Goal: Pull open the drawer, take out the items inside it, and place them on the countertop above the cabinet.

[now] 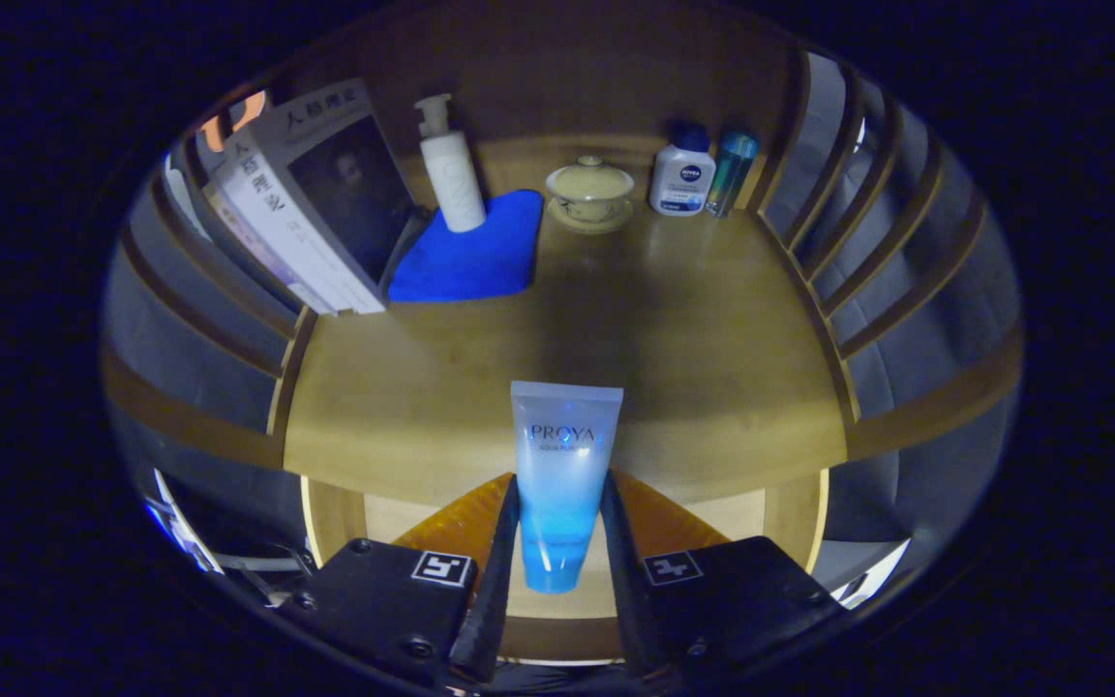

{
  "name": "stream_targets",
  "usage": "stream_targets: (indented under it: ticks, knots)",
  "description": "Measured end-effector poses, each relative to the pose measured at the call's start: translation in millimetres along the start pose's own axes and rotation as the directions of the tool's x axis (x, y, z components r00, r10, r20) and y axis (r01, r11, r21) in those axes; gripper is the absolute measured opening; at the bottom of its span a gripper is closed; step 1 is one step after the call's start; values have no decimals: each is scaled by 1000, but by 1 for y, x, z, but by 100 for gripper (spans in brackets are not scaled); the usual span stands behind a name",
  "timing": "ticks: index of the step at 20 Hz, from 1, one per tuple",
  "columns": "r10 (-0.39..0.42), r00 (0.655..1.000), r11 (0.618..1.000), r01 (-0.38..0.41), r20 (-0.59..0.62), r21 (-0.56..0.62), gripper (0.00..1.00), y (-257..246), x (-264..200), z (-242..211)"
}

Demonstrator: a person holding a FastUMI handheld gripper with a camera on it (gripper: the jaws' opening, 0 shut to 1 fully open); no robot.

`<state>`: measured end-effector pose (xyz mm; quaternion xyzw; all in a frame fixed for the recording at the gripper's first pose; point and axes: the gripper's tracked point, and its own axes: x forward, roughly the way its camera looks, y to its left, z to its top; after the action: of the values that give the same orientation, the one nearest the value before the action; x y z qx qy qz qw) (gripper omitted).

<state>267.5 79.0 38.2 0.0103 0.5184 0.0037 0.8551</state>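
My gripper [559, 518] is shut on a blue-and-frosted cosmetic tube [562, 465], both fingers pressing its lower sides. The tube stands upright between the fingers, its flat crimped end up, held just above the front edge of the wooden countertop [674, 329]. Below the countertop's edge, behind the fingers, the open drawer [780, 513] shows a pale wooden inside with an orange item [461, 528] lying in it, partly hidden by the fingers.
On the countertop's back stand a white pump bottle [451, 174] on a blue cloth [475, 254], a lidded ceramic cup [589, 191], a white lotion bottle [681, 176] and a teal bottle [732, 172]. Books [306, 203] lean at the left. Slatted wooden sides [867, 223] flank the top.
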Motion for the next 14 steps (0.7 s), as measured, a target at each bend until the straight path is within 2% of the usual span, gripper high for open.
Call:
stream_targets:
  ticks: [6,14]
  knots:
    - [-9,1000,999,8,-27,-44,50,0,29,23]
    - [-12,997,1000,11,-74,-16,52,-3,70,25]
